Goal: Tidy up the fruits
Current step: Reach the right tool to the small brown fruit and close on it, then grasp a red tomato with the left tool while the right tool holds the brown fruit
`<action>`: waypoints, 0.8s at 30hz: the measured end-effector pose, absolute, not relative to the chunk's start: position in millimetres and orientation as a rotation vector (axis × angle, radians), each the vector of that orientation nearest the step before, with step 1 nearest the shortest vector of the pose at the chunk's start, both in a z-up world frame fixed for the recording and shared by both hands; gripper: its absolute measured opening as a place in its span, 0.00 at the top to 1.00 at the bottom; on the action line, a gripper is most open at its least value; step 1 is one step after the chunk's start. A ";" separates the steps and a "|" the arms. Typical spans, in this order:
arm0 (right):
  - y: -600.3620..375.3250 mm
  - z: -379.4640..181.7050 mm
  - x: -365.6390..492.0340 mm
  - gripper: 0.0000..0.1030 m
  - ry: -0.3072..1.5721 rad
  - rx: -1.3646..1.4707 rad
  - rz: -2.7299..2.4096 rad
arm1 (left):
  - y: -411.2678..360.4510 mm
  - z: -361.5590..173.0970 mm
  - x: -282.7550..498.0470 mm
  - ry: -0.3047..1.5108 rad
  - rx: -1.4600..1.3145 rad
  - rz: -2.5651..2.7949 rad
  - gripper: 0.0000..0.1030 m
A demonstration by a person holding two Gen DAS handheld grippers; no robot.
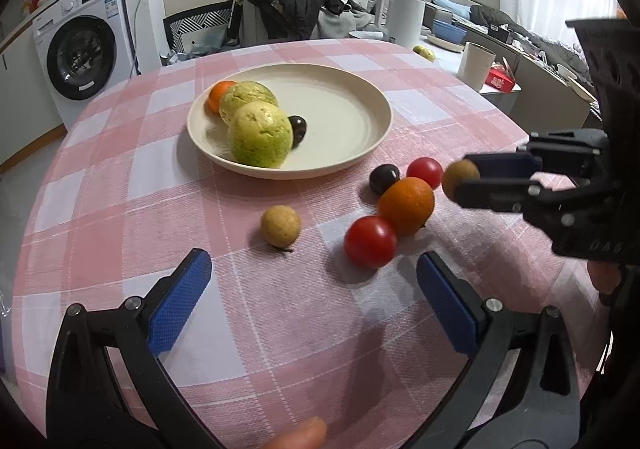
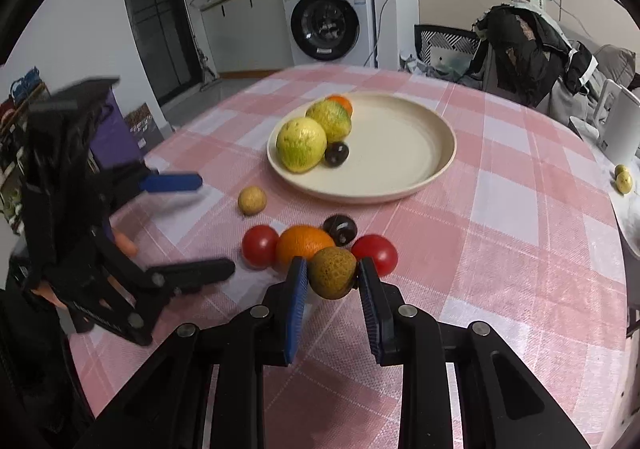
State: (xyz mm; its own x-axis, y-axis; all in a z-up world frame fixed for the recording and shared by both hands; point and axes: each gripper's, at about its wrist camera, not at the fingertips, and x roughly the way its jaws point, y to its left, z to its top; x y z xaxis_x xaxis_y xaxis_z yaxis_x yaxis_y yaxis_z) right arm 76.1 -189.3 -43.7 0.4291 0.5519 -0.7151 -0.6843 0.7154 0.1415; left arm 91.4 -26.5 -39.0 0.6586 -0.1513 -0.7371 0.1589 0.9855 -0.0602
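Item 1, right gripper (image 2: 332, 275): a brown-green round fruit (image 2: 332, 278) is being pinched between its blue pads, jaws narrow, fruit being held just above the pink checked tablecloth (image 2: 500, 249), near the loose fruit group

Item 2, left gripper (image 1: 314, 281): jaws are being held wide apart, nothing between them; it is being hovered over the cloth, a red tomato (image 1: 370, 242) lying just ahead btwn the fingertips

Item 3, cream plate (image 2: 436, 165): being occupied on its left side by two yellow-green fruits (image 2: 301, 145), touching each other, an orange fruit (image 2: 340, 103) behind them & a dark round fruit (image 2: 336, 153) beside the nearer one; rest of plate bare

Item 4, loose fruit on cloth, in front of plate: a larger orange (image 2: 304, 243) is being flanked by the red tomato & a second tomato (image 2: 376, 253), a dark fruit (image 2: 340, 229) touching it at the back; a pale tan fruit (image 2: 252, 201) lying apart, nearer the plate's left edge

Item 5, bkgd: washing machine (image 2: 326, 29), chair piled w/ clothes (image 2: 528, 41), white kettle (image 1: 402, 19)
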 end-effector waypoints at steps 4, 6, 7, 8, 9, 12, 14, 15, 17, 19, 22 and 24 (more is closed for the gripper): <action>-192.4 -36.5 77.2 0.74 0.783 -0.147 0.766 | -33.7 -45.5 95.4 0.849 0.019 -0.193 0.04; -193.8 -33.3 77.8 0.74 0.767 -0.129 0.766 | -37.0 -46.5 96.7 0.855 0.028 -0.213 0.14; -194.1 -32.5 77.8 0.73 0.764 -0.126 0.765 | -38.8 -46.4 96.6 0.854 0.032 -0.229 0.21; -194.3 -31.9 78.1 0.74 0.762 -0.124 0.764 | -39.7 -46.6 96.4 0.853 0.034 -0.239 0.26; -194.7 -32.5 78.4 0.74 0.763 -0.123 0.765 | -41.5 -46.4 95.9 0.850 0.040 -0.252 0.28; -194.5 -34.1 80.2 0.74 0.768 -0.120 0.761 | -46.6 -46.2 95.5 0.845 0.056 -0.282 0.40; -194.1 -34.5 80.2 0.74 0.768 -0.119 0.760 | -49.4 -45.4 95.0 0.841 0.060 -0.295 0.44; -194.5 -34.5 80.0 0.74 0.767 -0.120 0.759 | -50.9 -44.9 95.5 0.838 0.060 -0.302 0.45; -194.9 -35.0 79.9 0.74 0.766 -0.118 0.760 | -53.1 -44.4 96.5 0.836 0.060 -0.309 0.48; -195.0 -35.4 79.8 0.74 0.766 -0.117 0.758 | -54.0 -46.3 100.1 0.853 0.055 -0.315 0.50; -195.9 -35.4 80.4 0.74 0.765 -0.116 0.755 | -51.6 -50.1 105.0 0.880 0.029 -0.329 0.56; -197.0 -34.7 80.5 0.74 0.763 -0.113 0.755 | -48.6 -51.3 107.2 0.887 0.008 -0.337 0.60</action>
State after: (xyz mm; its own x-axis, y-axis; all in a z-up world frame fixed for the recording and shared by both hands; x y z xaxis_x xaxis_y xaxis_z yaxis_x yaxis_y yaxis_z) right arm 80.5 -197.0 -34.7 0.4777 0.5775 -0.6620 -0.6554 0.7361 0.1692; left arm 107.2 -48.6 -51.3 0.5826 -0.2850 -0.7612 0.2917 0.9474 -0.1314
